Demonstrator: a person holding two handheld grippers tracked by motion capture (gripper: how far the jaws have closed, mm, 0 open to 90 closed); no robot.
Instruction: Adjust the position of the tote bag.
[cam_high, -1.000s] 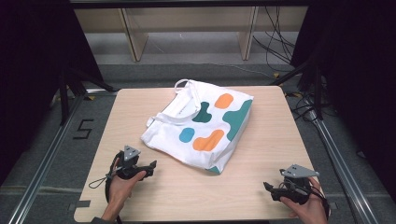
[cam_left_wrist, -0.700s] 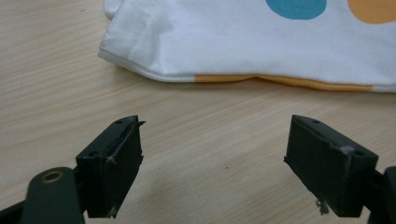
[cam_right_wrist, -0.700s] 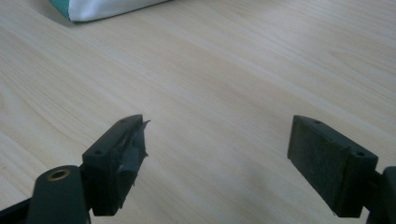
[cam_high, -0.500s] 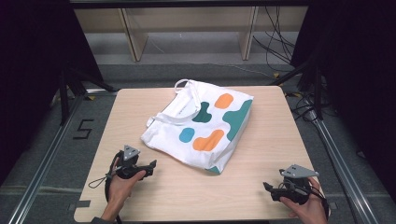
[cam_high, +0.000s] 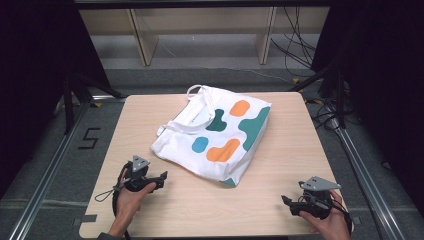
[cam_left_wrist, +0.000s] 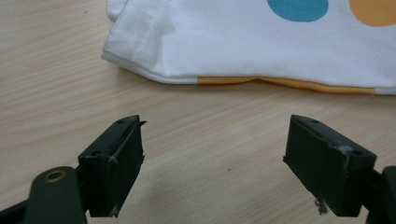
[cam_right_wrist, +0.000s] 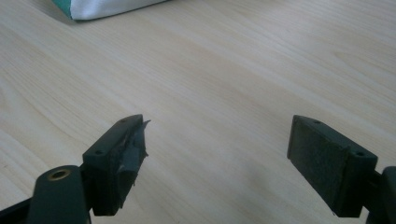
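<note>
Resting near the table's (cam_high: 280, 210) near-left corner, your left hand (cam_high: 131, 200) wraps the left gripper (cam_high: 159, 178) from behind, forearm entering from the near edge and angled slightly right. The grey plate (cam_high: 139, 163) sits on top and the nose points right and a little far, toward the bag (cam_high: 220, 135). In the left gripper view its jaws stand wide apart with bare wood between them; they hold nothing. The bag's near-left corner (cam_left_wrist: 140, 51) lies just beyond the jaw tips, not touching them.

Your right hand (cam_high: 327, 222) sits at the near-right corner, palm cupping the right gripper (cam_high: 286, 201) from the near side. Its nose points left, along the near edge, low over the wood. In the right gripper view its jaws are likewise spread wide and empty, with plain tabletop between and ahead of them. A teal-edged bag corner (cam_right_wrist: 88, 10) shows at the far left of that view, well apart from the jaws.

The bag lies flat at the table's middle, turned at an angle. It is white with orange, teal and blue blotches. Its handles (cam_high: 197, 97) lie at the far-left end, and its base corner points toward the near edge. The left gripper is near the bag; the right gripper is well apart from it. A cable (cam_high: 107, 192) loops left of your left hand.
</note>
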